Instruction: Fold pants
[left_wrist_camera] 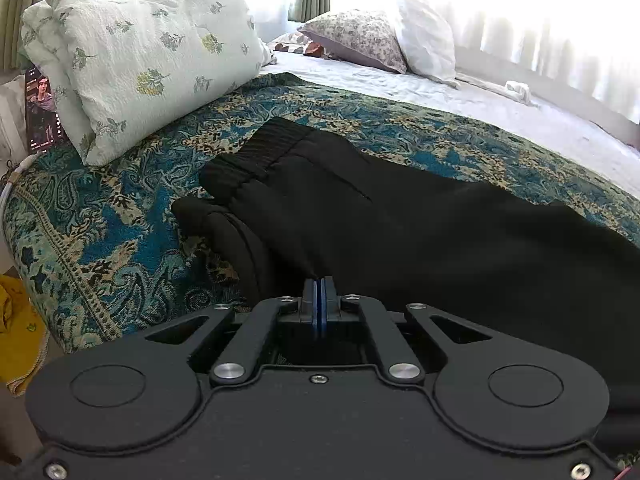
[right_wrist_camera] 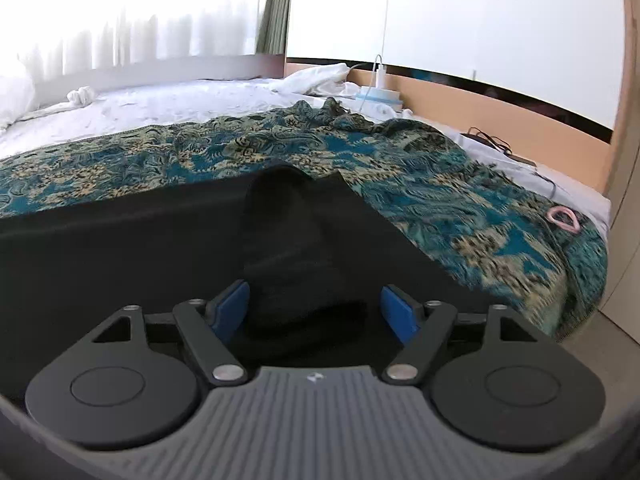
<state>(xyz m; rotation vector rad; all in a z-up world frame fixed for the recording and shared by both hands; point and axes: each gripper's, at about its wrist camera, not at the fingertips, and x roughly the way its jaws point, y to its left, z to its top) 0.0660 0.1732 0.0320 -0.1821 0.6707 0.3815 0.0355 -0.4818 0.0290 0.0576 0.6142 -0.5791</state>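
Observation:
Black pants (left_wrist_camera: 400, 216) lie across a teal paisley blanket (left_wrist_camera: 100, 240) on the bed, with the ribbed waistband (left_wrist_camera: 256, 152) at the far left. My left gripper (left_wrist_camera: 320, 280) is shut, and a crease of the pants runs up into its blue pads. In the right wrist view the pants (right_wrist_camera: 120, 248) fill the lower left. My right gripper (right_wrist_camera: 316, 304) stands open over them. A raised hump of black cloth lies between its blue pads (right_wrist_camera: 232, 304), which do not press on it.
A folded floral duvet (left_wrist_camera: 140, 48) sits on the blanket's far left corner, with a phone (left_wrist_camera: 42, 108) beside it. Pillows (left_wrist_camera: 360, 36) lie at the head of the bed. A pink ring (right_wrist_camera: 564, 218) rests near the blanket's right edge (right_wrist_camera: 460, 200). A charger (right_wrist_camera: 380, 76) stands by the wall.

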